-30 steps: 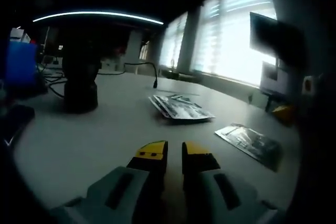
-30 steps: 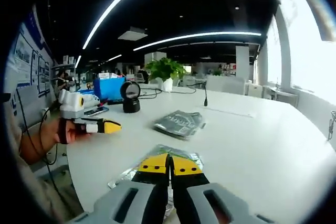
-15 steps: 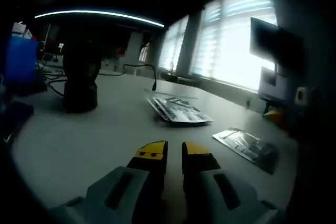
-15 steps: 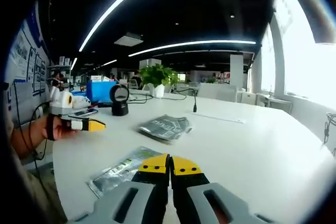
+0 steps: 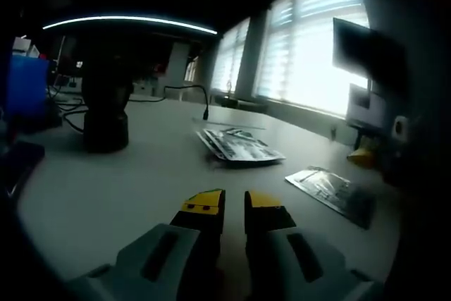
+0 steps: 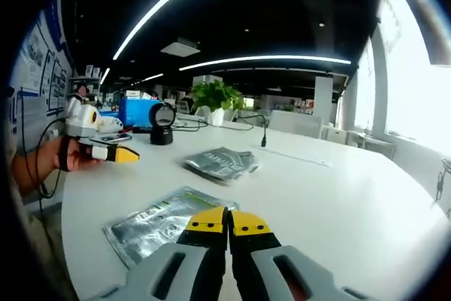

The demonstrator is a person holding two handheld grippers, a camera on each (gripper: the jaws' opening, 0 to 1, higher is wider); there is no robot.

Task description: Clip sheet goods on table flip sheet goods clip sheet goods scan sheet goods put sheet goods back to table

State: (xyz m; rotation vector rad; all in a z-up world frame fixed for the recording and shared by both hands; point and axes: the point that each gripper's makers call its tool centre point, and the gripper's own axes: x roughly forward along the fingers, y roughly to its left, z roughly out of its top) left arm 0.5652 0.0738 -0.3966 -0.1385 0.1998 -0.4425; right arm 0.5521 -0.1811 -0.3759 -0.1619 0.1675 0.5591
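A single silver sheet packet (image 6: 158, 220) lies flat on the white table (image 6: 338, 195), just left of my right gripper (image 6: 229, 222), which is shut and holds nothing. A small stack of the same packets (image 6: 220, 162) lies farther out. A hand holds my left gripper (image 6: 116, 153) over the table's left edge. In the left gripper view, my left gripper (image 5: 234, 206) hovers low over the table with its jaws nearly together and nothing between them. The stack (image 5: 239, 146) is ahead of it and the single packet (image 5: 331, 192) to the right.
A black stand scanner (image 6: 162, 125) and a blue box (image 6: 139, 112) stand at the far left of the table, with a potted plant (image 6: 215, 96) behind. A thin cable post (image 6: 262, 132) rises mid-table. The scanner (image 5: 106, 114) looms dark in the left gripper view.
The right gripper view has pulled back and to the right, so the single packet, earlier under the right jaws, now lies left of them. The left gripper view has barely shifted.
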